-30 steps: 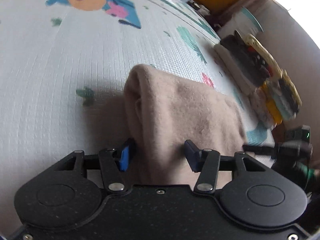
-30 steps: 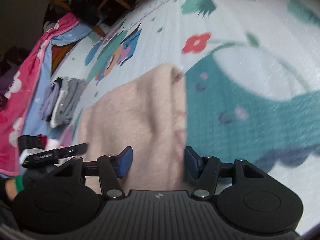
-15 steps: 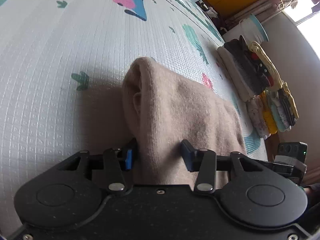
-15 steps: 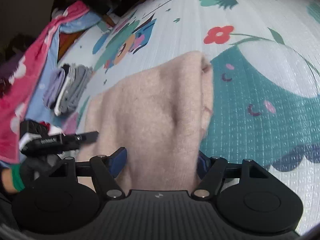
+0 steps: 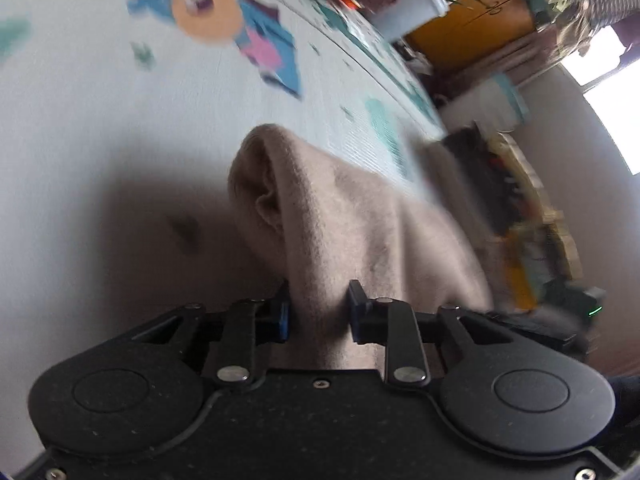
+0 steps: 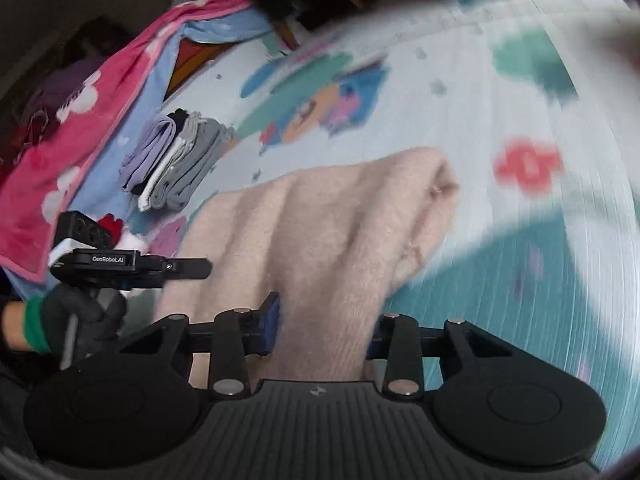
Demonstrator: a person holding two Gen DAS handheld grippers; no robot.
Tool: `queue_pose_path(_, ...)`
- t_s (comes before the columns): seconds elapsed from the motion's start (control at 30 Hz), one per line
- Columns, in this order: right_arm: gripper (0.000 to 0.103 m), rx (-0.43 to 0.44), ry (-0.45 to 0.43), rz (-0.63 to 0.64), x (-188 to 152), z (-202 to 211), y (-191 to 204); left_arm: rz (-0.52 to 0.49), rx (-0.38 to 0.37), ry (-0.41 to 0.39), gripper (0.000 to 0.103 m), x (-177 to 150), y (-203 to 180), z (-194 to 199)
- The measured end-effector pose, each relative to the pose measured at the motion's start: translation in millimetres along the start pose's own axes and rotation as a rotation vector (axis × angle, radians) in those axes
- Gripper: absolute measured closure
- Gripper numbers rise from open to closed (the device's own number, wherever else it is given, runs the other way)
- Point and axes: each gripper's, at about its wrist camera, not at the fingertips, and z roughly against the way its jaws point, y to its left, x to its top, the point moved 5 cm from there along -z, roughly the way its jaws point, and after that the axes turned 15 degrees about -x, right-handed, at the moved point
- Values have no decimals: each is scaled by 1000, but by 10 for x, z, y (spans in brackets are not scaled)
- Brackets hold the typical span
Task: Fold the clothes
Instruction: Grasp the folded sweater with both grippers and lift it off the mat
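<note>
A folded beige fleece garment [image 5: 340,220] hangs lifted off the patterned play mat [image 5: 80,120], held at both near corners. My left gripper [image 5: 319,312] has its pads pressed on one bunched corner, and its jaws are opening a little. In the right wrist view the same garment [image 6: 332,220] fills the gap of my right gripper [image 6: 322,328], whose jaws are closing on it; the right pad is hidden behind the cloth. The left gripper [image 6: 120,264], in a black-gloved hand [image 6: 80,320], shows at the left edge.
A row of folded clothes [image 5: 516,184] lies along the mat's right side near a wall. A small pile of grey and lilac folded pieces [image 6: 176,160] sits beside a pink and blue towel [image 6: 80,128]. An orange cabinet [image 5: 472,16] and a white tub [image 5: 408,12] stand beyond the mat.
Both grippers have risen and shifted with the beige garment, which now hangs higher off the mat. The right gripper's jaws have narrowed onto the cloth and its view has rolled.
</note>
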Motion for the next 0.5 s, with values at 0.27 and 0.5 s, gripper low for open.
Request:
queue_pose_path(0.27, 29, -44, -2, -163, 20, -9, -357, -6, 42, 27, 38, -6, 110, -9)
queue_pose_path(0.5, 59, 30, 94, -111, -175, -318, -14, 64, -39, 29, 67, -180, 61, -242)
